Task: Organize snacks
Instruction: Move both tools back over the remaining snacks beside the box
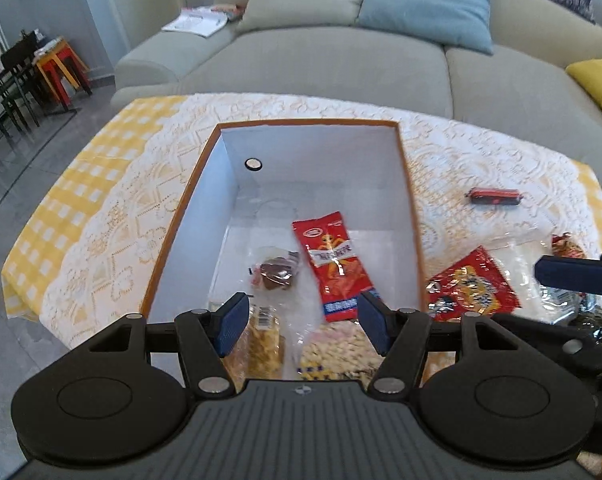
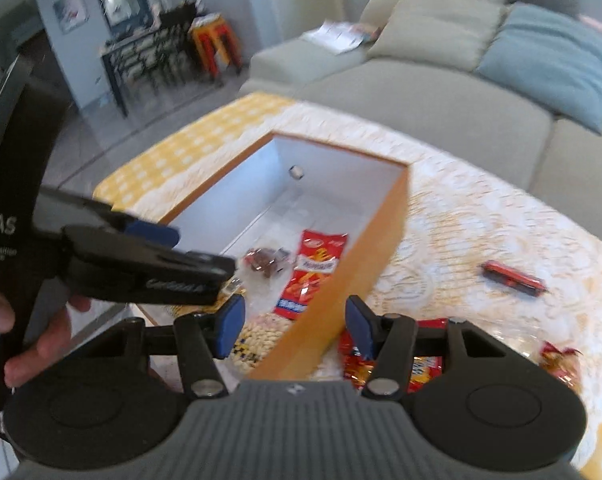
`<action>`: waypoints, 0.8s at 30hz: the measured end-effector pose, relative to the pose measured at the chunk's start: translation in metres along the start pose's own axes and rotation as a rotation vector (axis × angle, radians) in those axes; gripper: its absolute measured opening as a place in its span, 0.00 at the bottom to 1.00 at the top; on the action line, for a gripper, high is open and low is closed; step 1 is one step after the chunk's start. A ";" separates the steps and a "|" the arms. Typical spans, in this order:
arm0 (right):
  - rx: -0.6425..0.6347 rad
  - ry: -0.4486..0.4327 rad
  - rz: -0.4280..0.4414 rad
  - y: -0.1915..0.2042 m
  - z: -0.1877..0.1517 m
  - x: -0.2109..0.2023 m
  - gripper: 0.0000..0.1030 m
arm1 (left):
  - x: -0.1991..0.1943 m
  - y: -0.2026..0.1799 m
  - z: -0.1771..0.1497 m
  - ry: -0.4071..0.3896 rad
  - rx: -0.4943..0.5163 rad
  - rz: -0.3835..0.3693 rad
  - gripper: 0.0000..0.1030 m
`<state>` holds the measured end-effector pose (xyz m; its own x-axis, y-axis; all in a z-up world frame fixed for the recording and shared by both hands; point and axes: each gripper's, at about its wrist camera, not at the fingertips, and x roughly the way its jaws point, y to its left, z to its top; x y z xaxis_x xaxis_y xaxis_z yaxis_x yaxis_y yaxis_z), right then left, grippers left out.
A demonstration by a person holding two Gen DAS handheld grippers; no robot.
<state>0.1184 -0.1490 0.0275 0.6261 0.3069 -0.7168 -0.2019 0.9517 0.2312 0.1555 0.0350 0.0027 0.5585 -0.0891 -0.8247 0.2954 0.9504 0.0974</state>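
Red snack packet (image 1: 333,262) lies lengthwise in box (image 1: 405,168).

Left gripper (image 1: 301,322) jaws wide apart; right gripper (image 2: 295,326) likewise.

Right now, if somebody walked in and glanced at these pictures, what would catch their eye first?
Probably the orange box with white walls in the middle of the lace-covered table, with a red snack packet lying on its floor. Next, the red packet and the small red stick lying on the cloth to the box's right. The left claw hangs open over the box's near end.
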 end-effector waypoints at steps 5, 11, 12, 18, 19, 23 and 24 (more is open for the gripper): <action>0.029 -0.018 -0.060 -0.019 -0.032 -0.025 0.53 | -0.015 -0.024 -0.019 -0.040 0.000 -0.069 0.71; 0.067 -0.012 -0.113 -0.044 -0.073 -0.039 0.53 | -0.017 -0.063 -0.034 -0.046 0.055 -0.092 0.71; 0.079 -0.014 -0.121 -0.049 -0.078 -0.040 0.53 | -0.017 -0.070 -0.037 -0.047 0.066 -0.098 0.71; 0.136 0.014 -0.193 -0.074 -0.103 -0.048 0.53 | -0.009 -0.105 -0.049 -0.009 0.137 -0.131 0.71; 0.145 0.024 -0.213 -0.078 -0.106 -0.048 0.53 | -0.007 -0.110 -0.051 -0.001 0.146 -0.133 0.71; 0.153 0.050 -0.274 -0.091 -0.116 -0.047 0.53 | 0.000 -0.125 -0.052 0.027 0.169 -0.132 0.71; 0.151 0.054 -0.285 -0.094 -0.118 -0.045 0.53 | 0.003 -0.129 -0.052 0.032 0.173 -0.129 0.71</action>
<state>0.0207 -0.2517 -0.0397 0.5995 0.0316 -0.7998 0.0924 0.9898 0.1084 0.0787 -0.0724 -0.0409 0.4835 -0.1951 -0.8533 0.4931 0.8662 0.0814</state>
